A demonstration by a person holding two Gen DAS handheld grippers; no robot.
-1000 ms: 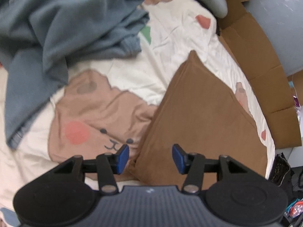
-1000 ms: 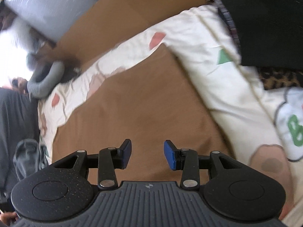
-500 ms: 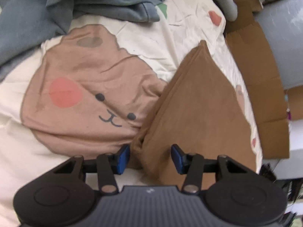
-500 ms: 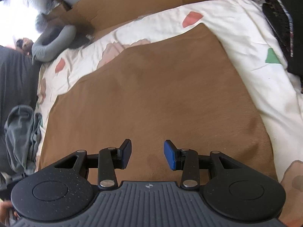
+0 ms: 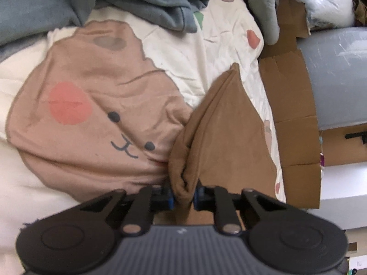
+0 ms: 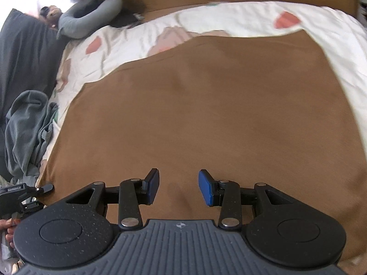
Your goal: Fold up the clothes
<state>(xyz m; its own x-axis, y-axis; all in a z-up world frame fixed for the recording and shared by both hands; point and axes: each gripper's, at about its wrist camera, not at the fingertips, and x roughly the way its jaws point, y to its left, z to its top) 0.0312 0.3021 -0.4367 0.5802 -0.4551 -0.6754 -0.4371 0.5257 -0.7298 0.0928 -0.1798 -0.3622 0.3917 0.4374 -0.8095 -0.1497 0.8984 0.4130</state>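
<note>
A brown garment (image 5: 224, 137) lies spread on a cream bedsheet with a cartoon bear print (image 5: 96, 119). My left gripper (image 5: 183, 197) has its jaws closing, and the blue pads pinch the bunched near corner of the brown garment between them. In the right wrist view the same brown garment (image 6: 206, 103) fills the middle, flat and smooth. My right gripper (image 6: 179, 185) hovers over its near part, open, with nothing between its fingers. The garment's near edge is hidden under both gripper bodies.
A crumpled blue-grey garment (image 5: 149, 0) lies at the back left of the bed, also seen as a heap (image 6: 27, 123) in the right wrist view. Cardboard sheets (image 5: 291, 91) line the bed's far side. A grey curved cushion (image 6: 89, 20) and dark fabric (image 6: 23, 52) sit beyond.
The left gripper dropped onto the garment's corner and its jaws closed on the bunched cloth. The right gripper slid sideways over the garment, still open.
</note>
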